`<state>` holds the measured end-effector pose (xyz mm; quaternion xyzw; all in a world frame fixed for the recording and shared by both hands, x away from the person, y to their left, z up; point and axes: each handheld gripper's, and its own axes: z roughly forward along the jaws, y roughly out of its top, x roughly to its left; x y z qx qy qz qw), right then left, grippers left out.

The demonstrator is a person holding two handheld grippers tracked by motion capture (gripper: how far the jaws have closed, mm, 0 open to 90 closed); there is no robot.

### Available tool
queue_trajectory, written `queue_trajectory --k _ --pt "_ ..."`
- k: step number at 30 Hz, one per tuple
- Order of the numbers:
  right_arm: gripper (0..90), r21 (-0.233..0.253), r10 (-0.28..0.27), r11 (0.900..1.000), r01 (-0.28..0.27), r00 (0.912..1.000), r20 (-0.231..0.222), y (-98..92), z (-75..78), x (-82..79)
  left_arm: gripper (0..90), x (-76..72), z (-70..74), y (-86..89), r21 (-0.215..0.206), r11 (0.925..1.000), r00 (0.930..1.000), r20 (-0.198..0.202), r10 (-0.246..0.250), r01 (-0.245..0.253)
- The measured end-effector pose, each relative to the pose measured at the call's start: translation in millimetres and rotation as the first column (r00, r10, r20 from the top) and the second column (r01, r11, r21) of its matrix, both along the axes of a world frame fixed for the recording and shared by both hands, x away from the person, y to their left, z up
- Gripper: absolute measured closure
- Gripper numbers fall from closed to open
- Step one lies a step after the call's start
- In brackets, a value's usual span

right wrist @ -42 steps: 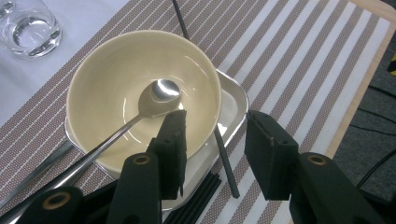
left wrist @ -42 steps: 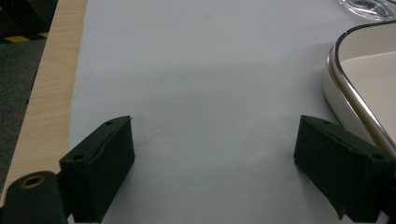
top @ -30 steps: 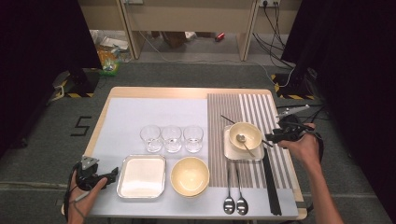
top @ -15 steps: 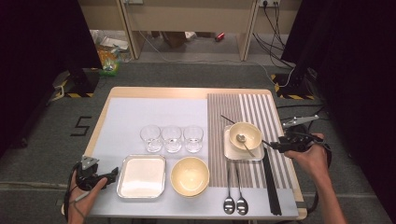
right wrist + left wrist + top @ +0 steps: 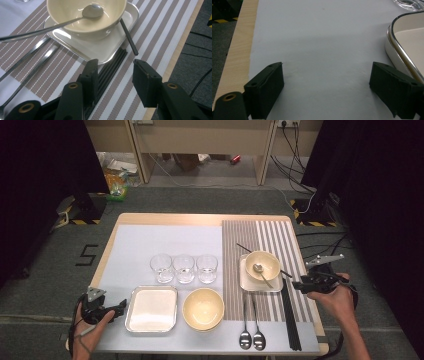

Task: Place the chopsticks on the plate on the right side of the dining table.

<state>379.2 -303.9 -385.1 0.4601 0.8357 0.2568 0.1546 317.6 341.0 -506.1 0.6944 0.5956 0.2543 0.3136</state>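
Right gripper [image 5: 113, 75], jaws spread and empty, hovers over the black chopsticks [image 5: 110, 67] just beside the small tray [image 5: 105, 51]. Their long axis runs straight ahead between the jaws. Left gripper [image 5: 325, 87], jaws spread, sits well apart from the tray.

Even overhead light brightens the table [image 5: 165, 237], both side edges fall black, and glare streaks the spoon [image 5: 62, 21]; near jaws blur softly.
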Motion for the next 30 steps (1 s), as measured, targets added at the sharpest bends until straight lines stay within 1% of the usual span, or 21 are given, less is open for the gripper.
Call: queue_trajectory --k 3,12,13,14,17,21,22,25,29,30 --pt "56.4 0.006 -0.002 1.0 0.002 1.0 -0.006 -1.9 -2.6 -4.7 11.1 0.0 -0.2 -0.3 -0.002 1.0 1.0 0.003 0.002 -0.002" --pt "56.4 -0.003 -0.001 1.0 0.0 0.9998 -0.021 -5.8 -13.7 -17.9 11.1 0.0 -0.3 -0.3 -0.001 1.0 1.0 0.004 0.002 -0.002" --pt "56.4 0.005 -0.002 1.0 0.002 0.9996 -0.028 -5.4 -15.0 -19.6 11.1 0.0 -0.3 -0.3 -0.001 1.0 1.0 0.004 0.002 -0.002" --pt "56.4 0.0 0.0 1.0 0.0 0.9998 -0.021 -5.8 -16.1 -20.4 11.1 0.0 -0.3 -0.3 -0.001 1.0 1.0 0.004 0.002 -0.002" --pt "56.4 -0.001 0.002 1.0 -0.002 0.9997 -0.025 -6.4 -20.4 -24.2 11.1 0.0 -0.2 -0.3 -0.001 1.0 1.0 0.004 0.002 -0.002" --pt "56.4 -0.007 0.002 1.0 -0.002 0.9993 -0.037 -6.4 -26.0 -28.6 11.1 0.0 -0.3 -0.4 -0.001 1.0 1.0 0.004 0.002 -0.002" --pt "56.4 -0.003 -0.001 1.0 0.001 0.9992 -0.041 -5.9 -27.2 -30.3 11.1 0.0 -0.3 -0.4 -0.001 1.0 1.0 0.004 0.002 -0.002" --pt "56.4 -0.008 0.006 1.0 -0.006 0.9989 -0.046 -6.7 -30.9 -32.7 11.1 0.0 -0.3 -0.5 -0.001 1.0 1.0 0.006 0.004 -0.004" --pt "56.4 -0.002 0.002 1.0 -0.002 0.9984 -0.056 -9.0 -36.1 -36.9 11.1 0.0 0.0 -0.1 -0.002 1.0 1.0 0.0 0.001 -0.001" --pt "56.4 -0.008 0.003 1.0 -0.003 0.9984 -0.057 -9.5 -37.1 -37.6 11.1 0.0 -0.4 -0.5 -0.001 1.0 1.0 0.006 0.004 -0.004"
